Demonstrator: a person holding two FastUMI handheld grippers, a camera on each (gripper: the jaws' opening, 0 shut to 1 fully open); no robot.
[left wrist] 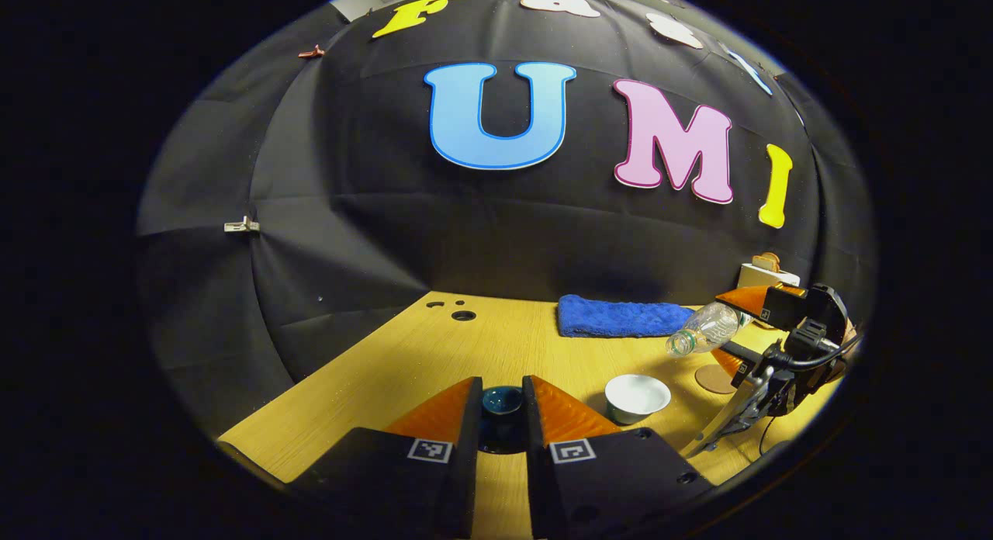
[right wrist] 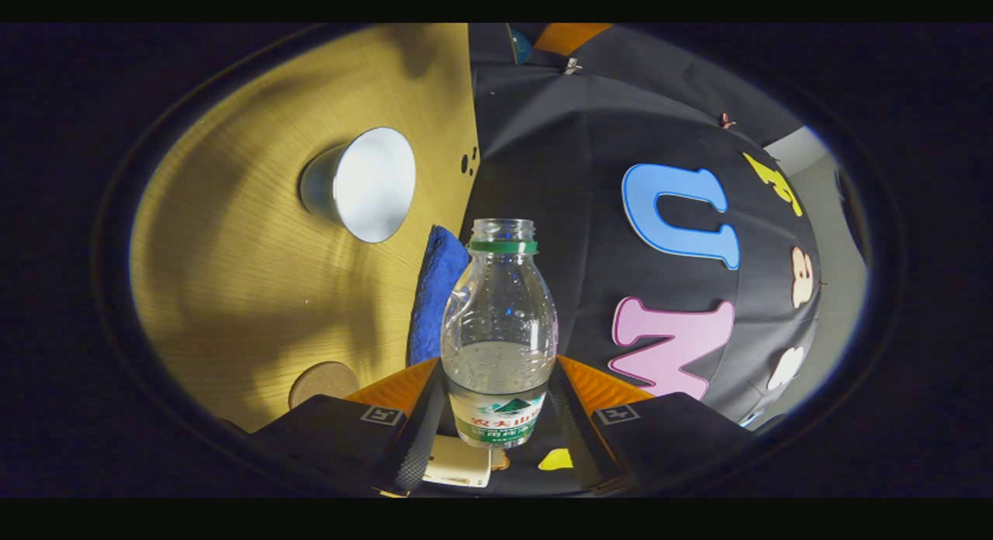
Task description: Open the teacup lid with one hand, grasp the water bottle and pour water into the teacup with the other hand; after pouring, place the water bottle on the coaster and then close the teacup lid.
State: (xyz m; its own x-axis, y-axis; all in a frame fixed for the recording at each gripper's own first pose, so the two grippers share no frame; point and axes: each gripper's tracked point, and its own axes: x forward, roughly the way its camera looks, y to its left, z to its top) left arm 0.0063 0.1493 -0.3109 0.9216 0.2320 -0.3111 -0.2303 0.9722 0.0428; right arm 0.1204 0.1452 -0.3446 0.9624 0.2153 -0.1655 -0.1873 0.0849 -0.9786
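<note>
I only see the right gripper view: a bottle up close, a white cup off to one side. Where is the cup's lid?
Observer: The left gripper holds the dark lid between its fingers, apart from the teacup.
Operator: Is the bottle upright?
Observer: No. Seen from the left gripper view, the water bottle in the right gripper leans neck-down toward the teacup.
Operator: Is water coming out?
Observer: No stream shows at its mouth.

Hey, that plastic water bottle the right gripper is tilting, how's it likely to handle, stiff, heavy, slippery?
The water bottle looks thin, clear plastic, so it probably flexes under the right gripper. It seems only partly filled, so likely light, with water shifting as it tilts. It has no cap on, so it may spill over the table if tipped carelessly.
</note>
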